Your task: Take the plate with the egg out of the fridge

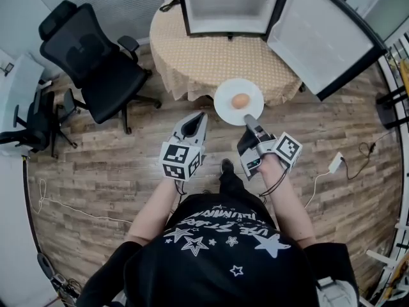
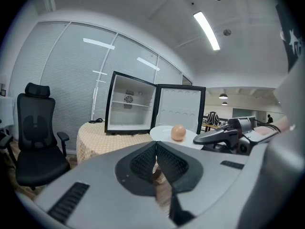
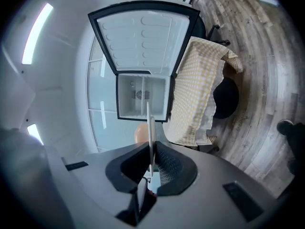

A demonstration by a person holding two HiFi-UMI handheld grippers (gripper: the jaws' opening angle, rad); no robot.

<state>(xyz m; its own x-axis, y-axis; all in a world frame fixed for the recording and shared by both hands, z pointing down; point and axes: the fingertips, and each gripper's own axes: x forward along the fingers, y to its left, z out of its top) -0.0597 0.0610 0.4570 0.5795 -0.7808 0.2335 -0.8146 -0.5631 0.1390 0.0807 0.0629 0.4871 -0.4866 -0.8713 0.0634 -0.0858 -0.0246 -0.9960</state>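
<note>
A white plate [image 1: 225, 105] carrying a brown egg [image 1: 240, 100] hangs in the air just in front of the table. My right gripper [image 1: 250, 118] is shut on the plate's near rim. In the right gripper view the plate [image 3: 149, 123] shows edge-on between the jaws, with the egg [image 3: 140, 133] to its left. My left gripper [image 1: 201, 116] hovers beside the plate's left side, shut and holding nothing. From the left gripper [image 2: 156, 148] view, the egg [image 2: 178, 132] rests on the plate [image 2: 163, 133], with the right gripper's fingers [image 2: 217, 136] at its rim.
The small fridge [image 1: 230, 5] stands open and bare on the round table with the checked cloth [image 1: 192, 56], its door [image 1: 323, 37] swung out to the right. A black office chair [image 1: 96, 62] stands to the left. A cable and plug [image 1: 335, 164] lie on the wooden floor at right.
</note>
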